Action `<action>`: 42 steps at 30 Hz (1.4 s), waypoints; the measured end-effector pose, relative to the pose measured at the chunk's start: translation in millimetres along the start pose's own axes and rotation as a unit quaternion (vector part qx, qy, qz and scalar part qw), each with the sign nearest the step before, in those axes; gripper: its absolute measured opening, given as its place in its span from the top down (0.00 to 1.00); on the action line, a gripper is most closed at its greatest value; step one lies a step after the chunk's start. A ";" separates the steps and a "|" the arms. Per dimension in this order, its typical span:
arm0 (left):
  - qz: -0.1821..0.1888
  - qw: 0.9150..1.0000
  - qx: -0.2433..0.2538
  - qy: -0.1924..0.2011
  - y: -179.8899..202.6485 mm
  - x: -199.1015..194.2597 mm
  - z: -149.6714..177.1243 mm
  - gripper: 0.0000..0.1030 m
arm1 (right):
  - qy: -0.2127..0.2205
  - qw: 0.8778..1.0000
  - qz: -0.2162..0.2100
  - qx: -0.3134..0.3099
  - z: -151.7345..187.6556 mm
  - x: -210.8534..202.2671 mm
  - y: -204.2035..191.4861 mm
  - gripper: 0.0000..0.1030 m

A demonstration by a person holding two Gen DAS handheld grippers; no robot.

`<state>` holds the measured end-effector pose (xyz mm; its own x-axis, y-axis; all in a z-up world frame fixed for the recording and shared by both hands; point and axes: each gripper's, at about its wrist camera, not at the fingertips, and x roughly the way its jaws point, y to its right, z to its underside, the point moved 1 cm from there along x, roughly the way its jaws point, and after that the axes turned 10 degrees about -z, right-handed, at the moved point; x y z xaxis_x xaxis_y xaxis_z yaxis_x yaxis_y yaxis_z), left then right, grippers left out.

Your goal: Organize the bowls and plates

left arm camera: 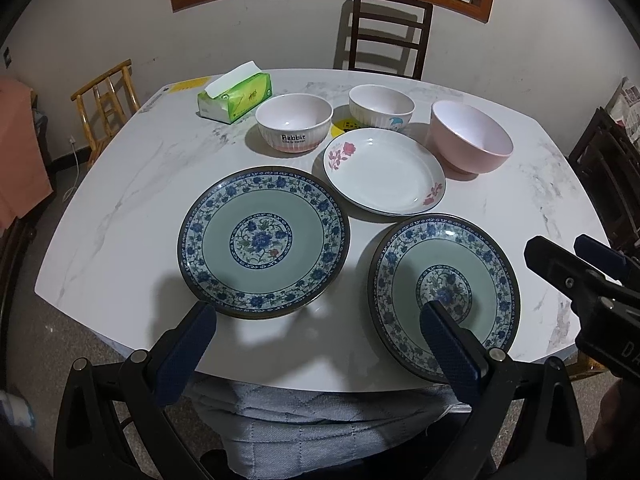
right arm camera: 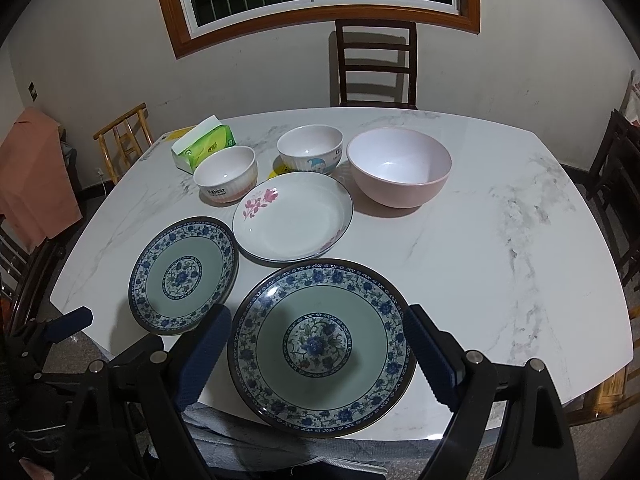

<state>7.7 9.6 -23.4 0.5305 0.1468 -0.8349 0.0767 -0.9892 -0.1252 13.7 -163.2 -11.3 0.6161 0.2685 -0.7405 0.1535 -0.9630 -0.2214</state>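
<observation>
Two blue-patterned plates lie near the table's front edge: the left plate and the right plate. Behind them sits a white plate with pink flowers. Further back stand a ribbed "Rabbit" bowl, a white cartoon bowl and a larger pink bowl. My left gripper hovers open above the front edge, between the two blue plates. My right gripper is open, its fingers straddling the right blue plate from above; it shows too in the left wrist view.
The marble table has bare surface on its right side. A green tissue pack lies at the back left. Dark chairs stand behind and at the right, a bamboo chair at the left. A person's quilted clothing presses the front edge.
</observation>
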 end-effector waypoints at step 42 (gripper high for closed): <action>-0.004 1.000 -0.008 -0.015 -11.8 14.1 -2.9 0.04 | -0.017 1.000 0.004 -0.007 0.1 9.2 -6.4 0.13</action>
<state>16.7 23.3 -32.1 0.5037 0.1538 -0.8501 0.0937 -0.9879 -0.1233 18.4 -154.6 -16.8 0.5902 0.2610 -0.7639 0.1596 -0.9653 -0.2065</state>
